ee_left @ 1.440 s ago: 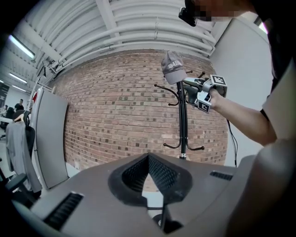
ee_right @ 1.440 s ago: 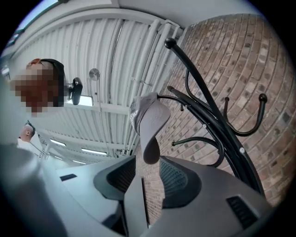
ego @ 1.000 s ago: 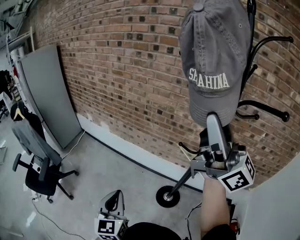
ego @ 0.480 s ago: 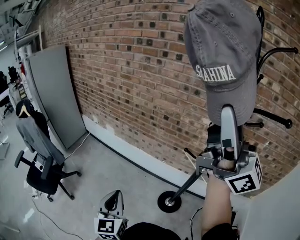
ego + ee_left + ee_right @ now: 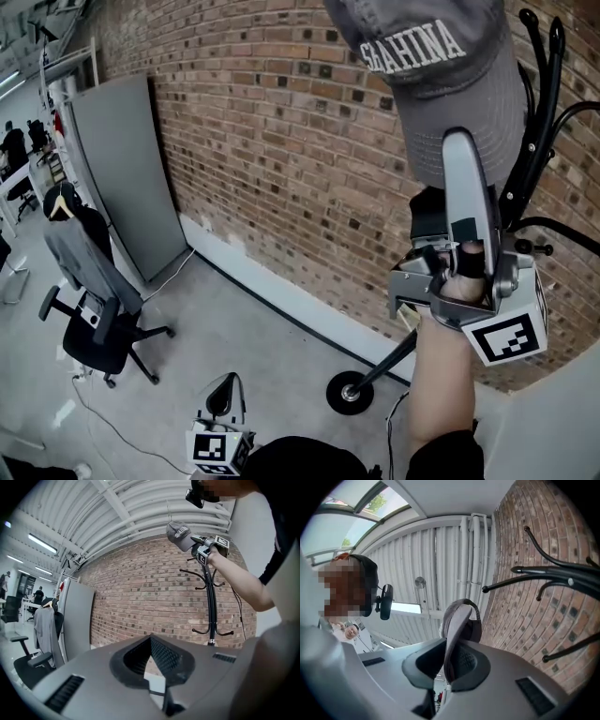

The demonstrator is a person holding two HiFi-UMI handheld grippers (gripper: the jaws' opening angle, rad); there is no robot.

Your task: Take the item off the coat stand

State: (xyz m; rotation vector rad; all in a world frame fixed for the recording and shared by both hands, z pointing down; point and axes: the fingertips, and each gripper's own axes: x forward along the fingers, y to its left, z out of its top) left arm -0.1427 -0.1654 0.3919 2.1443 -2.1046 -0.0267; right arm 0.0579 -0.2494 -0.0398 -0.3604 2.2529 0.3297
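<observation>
My right tool [image 5: 459, 155] is closed narrowly on the brim of the grey baseball cap [image 5: 441, 75], and the pads press on the fabric from both sides. The cap is held high in front of the brick wall [image 5: 281, 141], just beside the upper hooks of the black coat stand [image 5: 536, 159]. In the right gripper view it is clear of those hooks. White stitched capitals on the cap front end in "AHINA"; I cannot read the first letters with certainty. My left tool [image 5: 225, 398] hangs low, jaws together and holding nothing.
</observation>
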